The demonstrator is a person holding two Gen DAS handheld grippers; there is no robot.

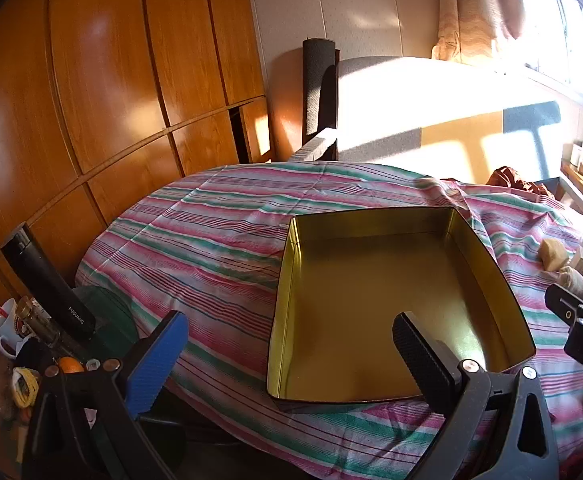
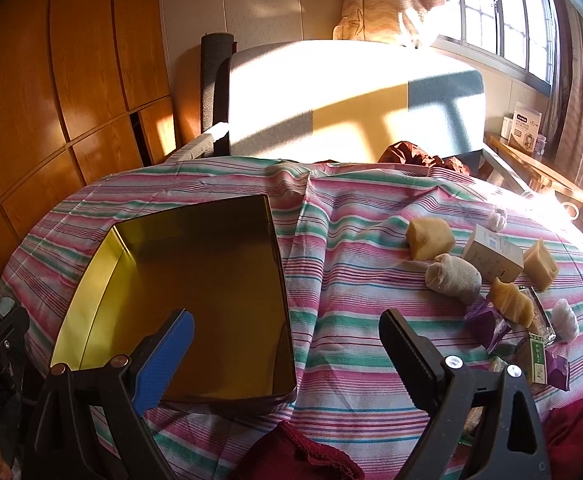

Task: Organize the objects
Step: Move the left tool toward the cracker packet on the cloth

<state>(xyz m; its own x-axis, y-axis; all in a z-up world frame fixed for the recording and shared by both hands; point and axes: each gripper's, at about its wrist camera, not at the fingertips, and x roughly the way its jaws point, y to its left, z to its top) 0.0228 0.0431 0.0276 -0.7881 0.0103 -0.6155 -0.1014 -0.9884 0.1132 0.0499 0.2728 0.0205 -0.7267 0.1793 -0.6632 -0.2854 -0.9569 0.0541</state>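
So we are at the very start of the sorting: the gold tin (image 2: 195,292) sits empty on the left of the striped surface (image 2: 331,248), and nothing has gone into it yet. The things to be gathered lie well apart from it on the right: two pale soap-like blocks (image 2: 429,238), a white carton (image 2: 493,258), a cloth pouch (image 2: 453,278), a wrapped amber piece (image 2: 511,300) and some purple packets (image 2: 487,324), all huddled close together.

Our left gripper (image 1: 291,364) hangs over the near edge of the tin, jaws spread wide and pinching nothing. Our right gripper (image 2: 287,352) hovers over bare cloth between the tin and the pile, jaws likewise spread and empty.

We judge the step in hand to be the first reach. The next move calls for swinging the right gripper rightward and farther out to the pile, choosing a piece at its edge. The cloth pouch or the nearer block looks the easiest, since both stand free on their left side. The jaws should straddle it squarely before closing, without nudging the neighbours.
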